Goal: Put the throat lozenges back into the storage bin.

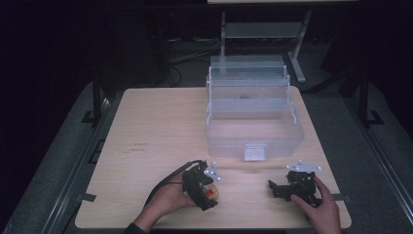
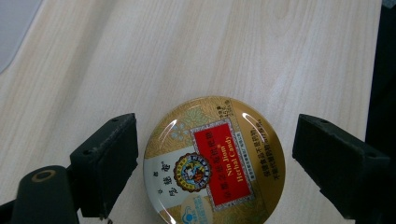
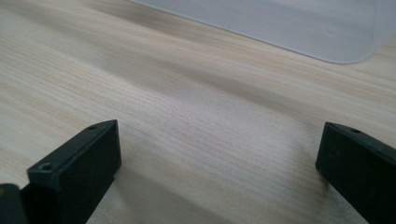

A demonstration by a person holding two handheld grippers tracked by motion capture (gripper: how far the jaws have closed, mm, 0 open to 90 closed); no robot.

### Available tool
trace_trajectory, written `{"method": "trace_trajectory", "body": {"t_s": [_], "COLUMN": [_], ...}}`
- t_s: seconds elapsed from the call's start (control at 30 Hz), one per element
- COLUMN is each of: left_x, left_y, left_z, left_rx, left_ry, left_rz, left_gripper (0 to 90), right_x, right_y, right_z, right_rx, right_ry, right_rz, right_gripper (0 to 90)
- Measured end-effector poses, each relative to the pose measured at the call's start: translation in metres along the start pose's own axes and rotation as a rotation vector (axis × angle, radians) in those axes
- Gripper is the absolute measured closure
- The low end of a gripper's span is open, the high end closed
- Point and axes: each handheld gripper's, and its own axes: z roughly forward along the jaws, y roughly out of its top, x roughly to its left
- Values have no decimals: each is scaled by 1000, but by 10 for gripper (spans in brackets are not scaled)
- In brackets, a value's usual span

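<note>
My left gripper (image 2: 215, 158) sits spread around the candy tin (image 2: 214, 163), its lower edge cut off. My right gripper (image 3: 219, 172) is spread over bare worktop (image 3: 187, 93), lower right.

Bare table (image 1: 156, 126) lies open left of the clear box (image 1: 253, 129).

A glossy gold tin (image 2: 214, 161) with a red printed label lies on the table (image 1: 156, 126) of pale, matt wood grain. The left gripper (image 2: 215, 154) has matt black, slightly rough pads (image 2: 109, 158). The box (image 1: 253, 117) is clear, smooth plastic, faintly frosted.
</note>
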Motion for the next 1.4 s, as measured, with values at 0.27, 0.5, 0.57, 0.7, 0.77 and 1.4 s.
{"method": "trace_trajectory", "body": {"t_s": [0.27, 0.5, 0.57, 0.7, 0.77, 1.4], "left_x": [0, -1, -1, -1, 0, 0], "left_y": [2, 1, 1, 0, 0, -2], "left_z": [6, 9, 9, 9, 9, 7], "left_rx": [57, 88, 91, 99, 101, 105], "left_ry": [10, 18, 18, 21, 23, 17], "left_rz": [20, 24, 24, 26, 26, 18], "left_gripper": [136, 137, 141, 148, 148, 194], "right_x": [0, 0, 0, 0, 0, 0], "right_y": [0, 0, 0, 0, 0, 0], "right_z": [0, 0, 0, 0, 0, 0], "right_rx": [-1, 0, -1, 0, 0, 1], "right_ry": [0, 0, 0, 0, 0, 1], "right_rz": [0, 0, 0, 1, 0, 2], "right_gripper": [0, 0, 0, 0, 0, 0]}}
